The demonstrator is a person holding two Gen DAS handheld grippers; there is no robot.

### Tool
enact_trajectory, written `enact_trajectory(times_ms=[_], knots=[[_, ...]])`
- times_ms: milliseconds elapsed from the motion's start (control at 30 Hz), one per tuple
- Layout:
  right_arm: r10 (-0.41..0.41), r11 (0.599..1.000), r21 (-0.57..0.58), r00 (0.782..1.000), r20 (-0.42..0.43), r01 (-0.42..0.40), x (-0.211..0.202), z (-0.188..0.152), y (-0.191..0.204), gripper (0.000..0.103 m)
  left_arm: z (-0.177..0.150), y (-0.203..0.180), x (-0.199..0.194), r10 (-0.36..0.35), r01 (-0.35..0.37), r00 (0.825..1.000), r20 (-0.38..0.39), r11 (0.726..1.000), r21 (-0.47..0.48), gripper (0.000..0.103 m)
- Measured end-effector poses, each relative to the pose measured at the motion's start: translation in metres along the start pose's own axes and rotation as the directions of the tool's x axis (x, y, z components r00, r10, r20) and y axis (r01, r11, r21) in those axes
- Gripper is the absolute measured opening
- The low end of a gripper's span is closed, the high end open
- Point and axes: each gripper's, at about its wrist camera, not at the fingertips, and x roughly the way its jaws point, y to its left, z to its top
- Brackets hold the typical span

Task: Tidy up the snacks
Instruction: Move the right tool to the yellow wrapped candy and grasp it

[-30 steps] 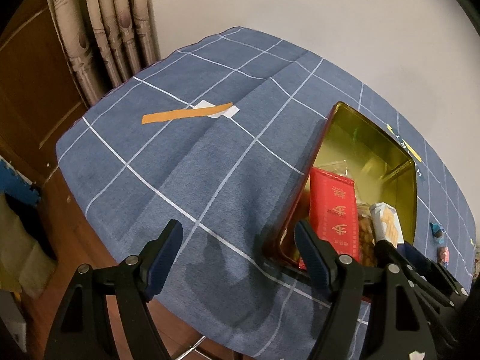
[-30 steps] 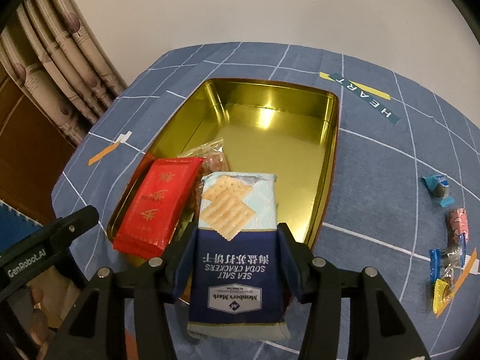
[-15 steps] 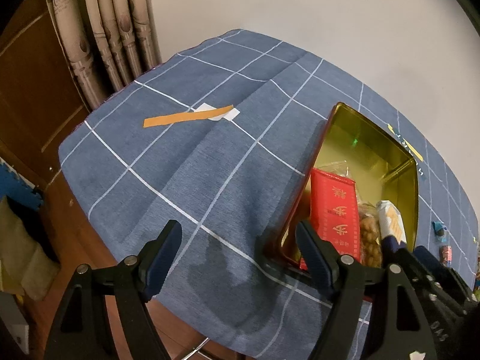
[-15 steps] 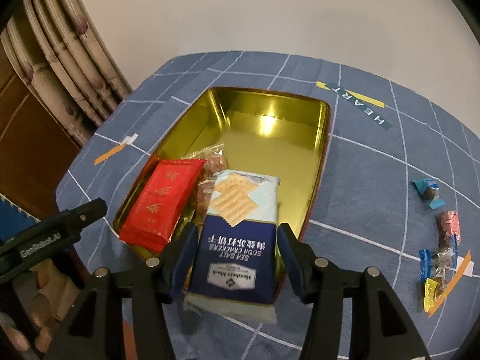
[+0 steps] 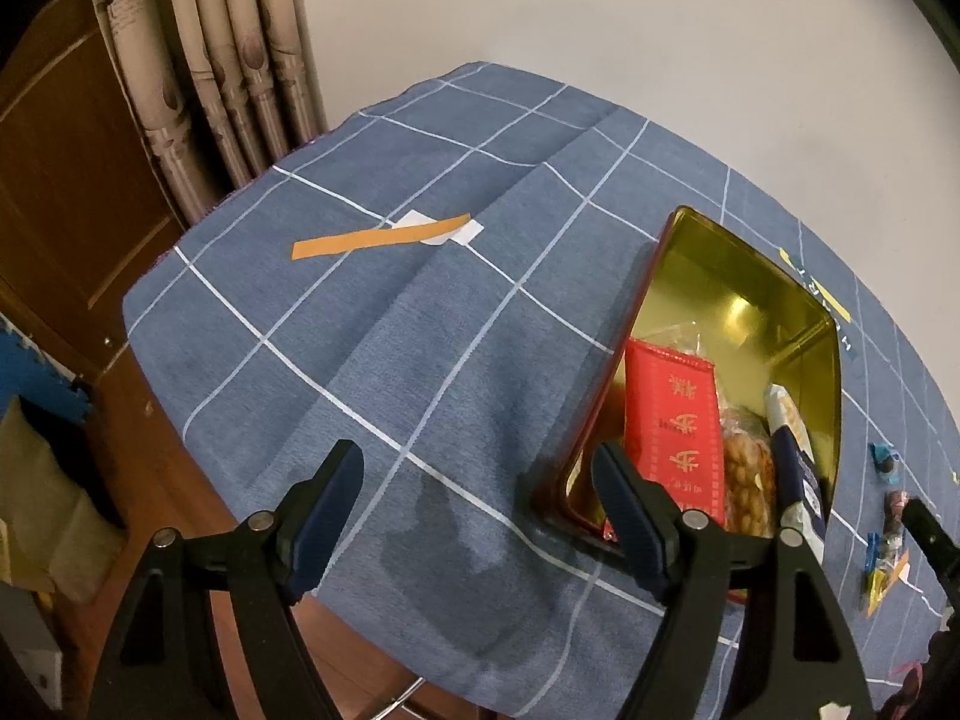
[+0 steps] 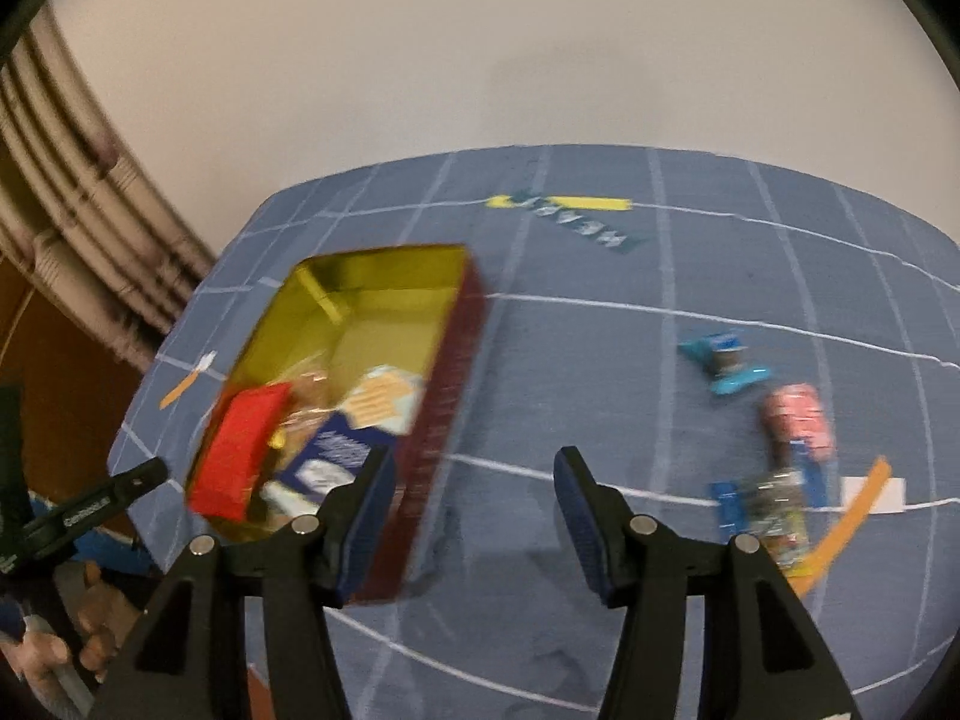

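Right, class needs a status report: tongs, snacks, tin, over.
Both tongs open, empty. Cracker packet in gold tin. Wrapped candies on tablecloth, path clear.

Blue checked cloth (image 5: pixel 372 360) w/ orange tape strip (image 5: pixel 378 238); curtain (image 5: pixel 228 60) behind.

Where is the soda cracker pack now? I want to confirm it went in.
Soda cracker pack lies inside the gold tin, near end, beside the red packet, left in the right wrist view.

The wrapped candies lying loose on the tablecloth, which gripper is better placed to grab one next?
Probably the right gripper: it is open and empty, with the wrapped candies just off its right side. The left gripper faces bare tablecloth beside the tin.
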Motion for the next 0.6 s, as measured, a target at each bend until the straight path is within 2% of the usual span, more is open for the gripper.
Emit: enact_trajectory(times_ms=[200, 333, 500, 600], knots=[[-0.138, 0.987, 0.079, 0.989, -0.058, 0.142, -0.004, -0.017, -0.072, 0.056, -0.001, -0.002, 0.0, 0.007, -0.007, 1.0, -0.002, 1.0, 0.012, 0.076], [-0.153, 0.968, 0.178, 0.979, -0.136, 0.176, -0.008, -0.034, -0.108, 0.056, -0.001, -0.004, 0.001, 0.009, -0.009, 1.0, -0.01, 1.0, 0.016, 0.076], [-0.09, 0.934, 0.323, 0.978, -0.191, 0.149, -0.006, -0.044, -0.128, 0.056, -0.001, -0.005, 0.002, 0.009, -0.009, 1.0, -0.013, 1.0, 0.019, 0.076], [-0.042, 0.89, 0.436, 0.975, -0.217, 0.136, -0.003, -0.044, -0.135, 0.056, -0.001, -0.004, 0.002, 0.006, -0.005, 1.0, -0.014, 1.0, 0.014, 0.076]])
